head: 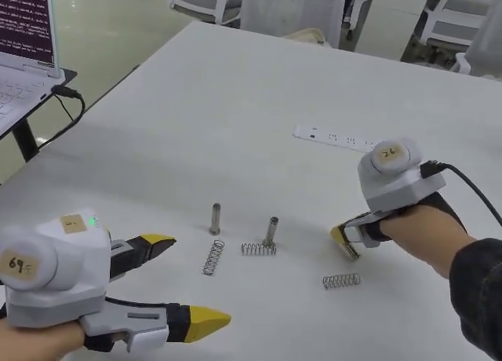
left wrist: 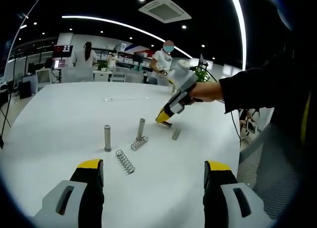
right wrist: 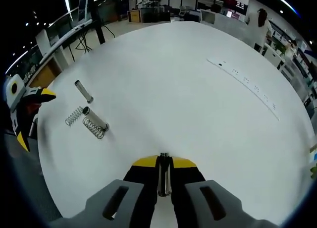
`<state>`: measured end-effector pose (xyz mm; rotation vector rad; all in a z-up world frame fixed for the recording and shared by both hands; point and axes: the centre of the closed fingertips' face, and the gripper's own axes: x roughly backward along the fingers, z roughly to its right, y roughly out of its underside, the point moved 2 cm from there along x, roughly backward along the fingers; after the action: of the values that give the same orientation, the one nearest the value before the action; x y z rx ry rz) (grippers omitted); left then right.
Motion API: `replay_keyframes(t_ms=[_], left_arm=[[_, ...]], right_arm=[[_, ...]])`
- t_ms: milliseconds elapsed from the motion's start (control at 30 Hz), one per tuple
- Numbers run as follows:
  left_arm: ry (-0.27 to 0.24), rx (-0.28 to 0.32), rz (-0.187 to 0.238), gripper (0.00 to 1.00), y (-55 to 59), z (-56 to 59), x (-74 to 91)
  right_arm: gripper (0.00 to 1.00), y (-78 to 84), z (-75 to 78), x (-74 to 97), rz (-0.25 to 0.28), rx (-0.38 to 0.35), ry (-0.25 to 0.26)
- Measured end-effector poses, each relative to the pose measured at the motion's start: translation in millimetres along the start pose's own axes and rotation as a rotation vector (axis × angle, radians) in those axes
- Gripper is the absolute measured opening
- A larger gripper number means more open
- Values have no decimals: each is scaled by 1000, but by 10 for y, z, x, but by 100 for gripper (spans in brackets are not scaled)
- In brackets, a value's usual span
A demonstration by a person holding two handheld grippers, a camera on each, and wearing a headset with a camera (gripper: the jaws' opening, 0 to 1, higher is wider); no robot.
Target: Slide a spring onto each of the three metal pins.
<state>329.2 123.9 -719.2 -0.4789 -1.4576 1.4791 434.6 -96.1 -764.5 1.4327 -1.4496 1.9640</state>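
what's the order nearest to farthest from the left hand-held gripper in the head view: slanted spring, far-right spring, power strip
1. Slanted steel coil spring, just ahead of the left hand-held gripper.
2. Lone steel coil spring, off to the right.
3. White power strip, farthest, at the back right.

My desk looks smooth, matt white. The pin in the right gripper is dull grey metal; springs at nine o'clock are bright wire.
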Motion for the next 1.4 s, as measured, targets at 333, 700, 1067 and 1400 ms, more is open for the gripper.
replay_keyframes(t_ms=[333,700,1067,1400], left_arm=[[9,-21,10,80,-69,47,15],[15,-43,20,80,-147,111,52],[22,-61,31,80,-205,174,81],[28,-69,38,80,-223,195,86]], right_arm=[[6,18,-35,153,36,-34,3],[6,56,-86,288,77,-72,3],[6,126,-127,411,104,-90,12],[6,191,-177,477,119,-92,17]])
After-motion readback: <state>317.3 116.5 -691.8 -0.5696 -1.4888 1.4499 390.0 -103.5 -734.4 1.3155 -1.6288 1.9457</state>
